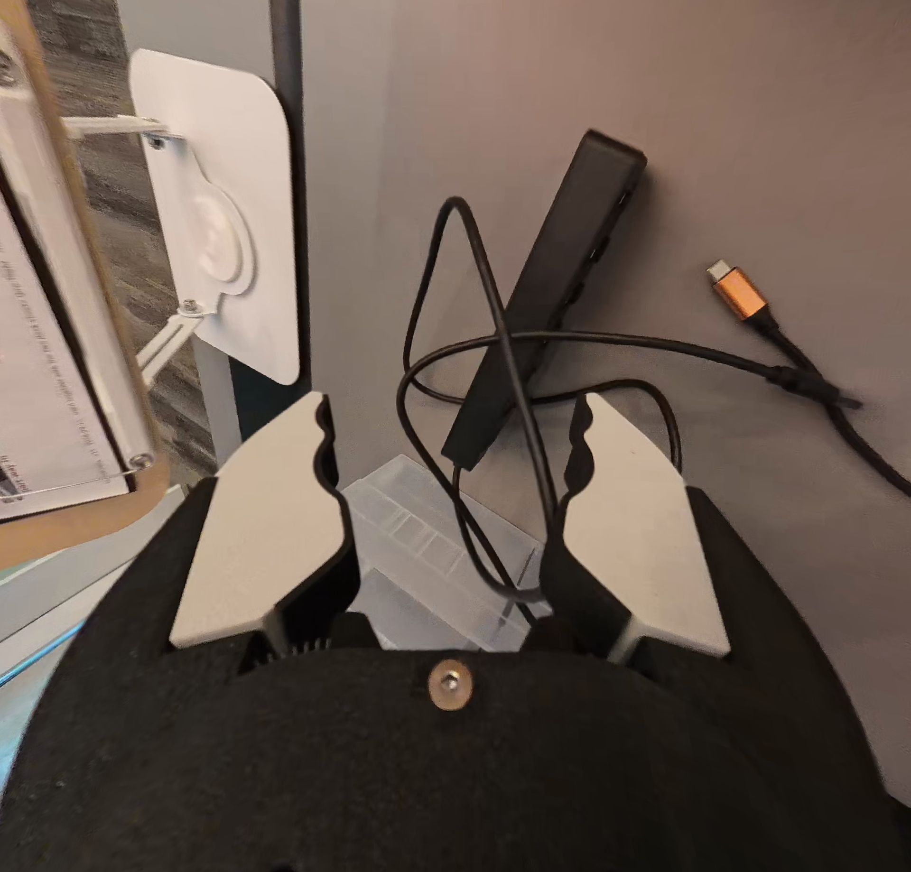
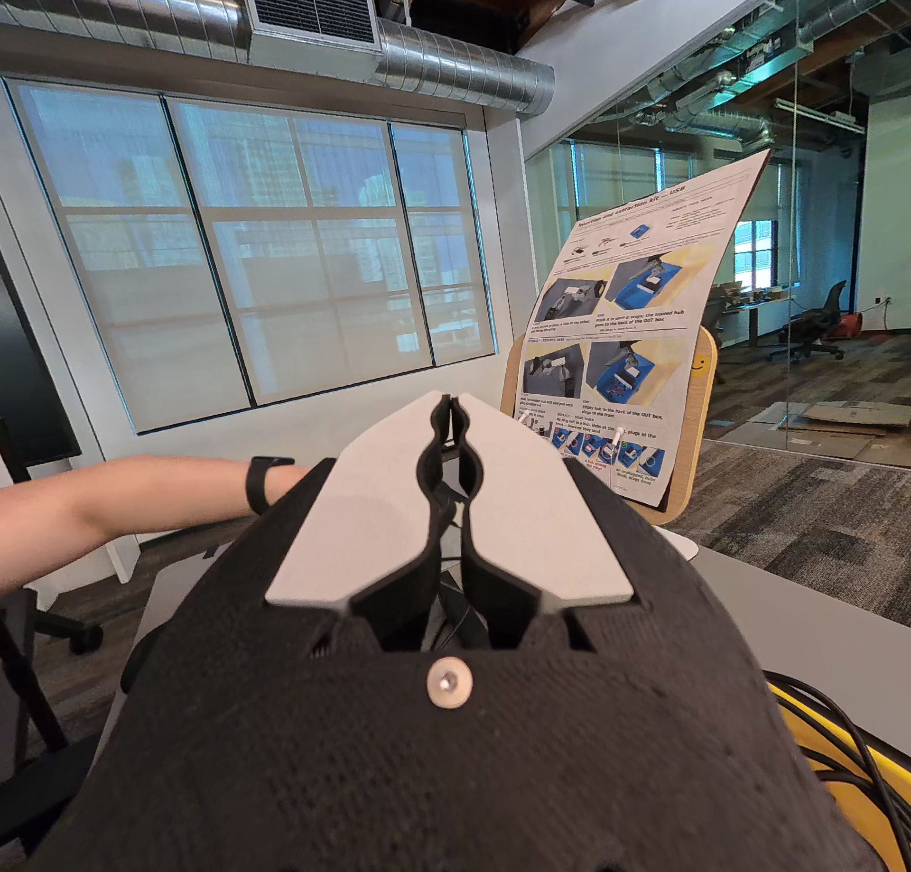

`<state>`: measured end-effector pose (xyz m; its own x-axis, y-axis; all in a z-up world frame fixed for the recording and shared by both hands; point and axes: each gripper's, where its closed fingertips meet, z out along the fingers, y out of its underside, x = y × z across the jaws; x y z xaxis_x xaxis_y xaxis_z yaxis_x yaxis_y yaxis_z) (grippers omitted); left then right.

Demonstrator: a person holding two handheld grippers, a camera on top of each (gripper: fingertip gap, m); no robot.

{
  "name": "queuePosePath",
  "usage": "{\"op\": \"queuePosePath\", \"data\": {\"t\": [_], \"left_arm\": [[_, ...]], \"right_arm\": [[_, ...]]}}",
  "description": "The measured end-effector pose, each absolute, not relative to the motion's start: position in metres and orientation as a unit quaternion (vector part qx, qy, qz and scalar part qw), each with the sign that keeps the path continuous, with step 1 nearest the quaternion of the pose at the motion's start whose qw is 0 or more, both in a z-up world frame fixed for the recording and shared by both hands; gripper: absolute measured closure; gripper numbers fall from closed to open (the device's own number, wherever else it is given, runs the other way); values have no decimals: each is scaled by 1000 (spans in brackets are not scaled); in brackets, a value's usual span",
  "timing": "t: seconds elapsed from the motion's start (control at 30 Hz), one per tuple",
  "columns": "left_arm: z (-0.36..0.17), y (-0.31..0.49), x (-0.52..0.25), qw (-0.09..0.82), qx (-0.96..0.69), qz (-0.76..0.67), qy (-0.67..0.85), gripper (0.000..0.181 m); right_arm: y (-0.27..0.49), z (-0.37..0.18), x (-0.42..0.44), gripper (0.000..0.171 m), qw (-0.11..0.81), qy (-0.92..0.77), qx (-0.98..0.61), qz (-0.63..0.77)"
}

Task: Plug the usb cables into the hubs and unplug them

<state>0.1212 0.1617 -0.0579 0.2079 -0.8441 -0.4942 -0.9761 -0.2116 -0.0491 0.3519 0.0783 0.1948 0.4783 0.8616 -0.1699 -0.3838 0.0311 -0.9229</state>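
In the left wrist view the left gripper (image 1: 451, 434) gapes empty over the light, rigid black hub (image 1: 547, 301), best pinched across its slim sides, near the copper-sleeved plug (image 1: 738, 290) with its limp cable, while in the right wrist view the right gripper (image 2: 451, 407) is raised, pressed closed on nothing visible.

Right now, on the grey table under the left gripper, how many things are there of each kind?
Hubs: 1, the black hub
Cables: 2, the hub's thin cable and the orange-tipped cable, which lies unplugged
Clear boxes: 1, the clear box
Total: 4
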Motion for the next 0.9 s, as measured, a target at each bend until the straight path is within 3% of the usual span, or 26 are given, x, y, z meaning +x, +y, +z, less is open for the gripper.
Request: {"op": "queuePosePath", "data": {"t": [0.23,0.4,0.53,0.7,0.8,0.9], "left_arm": [[-7,152,135,250,-764,115,584,90],[43,186,67,330,-821,99,456,111],[18,206,-4,289,-881,149,344,114],[-45,193,-27,174,-935,129,283,113],[-65,190,-36,156,-930,153,297,127],[-77,181,-27,134,-944,101,283,155]], "right_arm": [[78,195,359,170,685,-218,-523,458],[79,196,364,170,688,-210,-519,462],[82,196,366,170,688,-204,-521,462],[84,192,362,170,682,-206,-529,461],[85,191,362,170,682,-205,-529,462],[87,190,363,170,680,-203,-530,465]]}}
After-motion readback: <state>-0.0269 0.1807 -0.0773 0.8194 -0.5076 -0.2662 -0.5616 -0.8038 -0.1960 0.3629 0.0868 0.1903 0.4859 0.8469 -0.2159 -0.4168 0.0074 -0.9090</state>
